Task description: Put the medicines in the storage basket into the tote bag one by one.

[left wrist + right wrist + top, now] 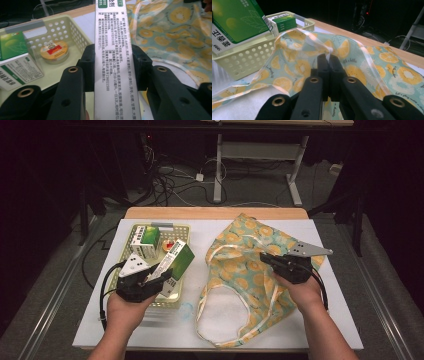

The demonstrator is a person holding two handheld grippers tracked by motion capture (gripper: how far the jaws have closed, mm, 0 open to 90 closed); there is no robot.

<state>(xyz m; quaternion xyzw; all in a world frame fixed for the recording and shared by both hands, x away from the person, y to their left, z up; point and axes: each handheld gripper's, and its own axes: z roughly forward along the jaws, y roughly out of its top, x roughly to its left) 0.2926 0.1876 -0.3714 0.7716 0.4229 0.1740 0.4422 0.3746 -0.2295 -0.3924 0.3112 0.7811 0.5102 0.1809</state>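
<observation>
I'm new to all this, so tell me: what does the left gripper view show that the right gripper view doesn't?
Left gripper view: small print down the side of the green-and-white box clamped between the left gripper fingers, plus a round tin in the basket. Right gripper view: the right gripper fingers pinching the fruit-print bag edge. Both share the basket, a second box and the bag.

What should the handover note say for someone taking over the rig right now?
Left gripper: shut on the long green-and-white box, held above the basket.
Right gripper: shut on the edge of the lemon-print bag, lifting it so the mouth stands open.
Basket, at the left of the table: holds a second green box and a small round tin.
Bag: lies right of the basket, handles spread toward the person.
Done: one box picked out, bag edge gripped.
Left, likely: put the held box into the bag, then the other box and the tin.
</observation>
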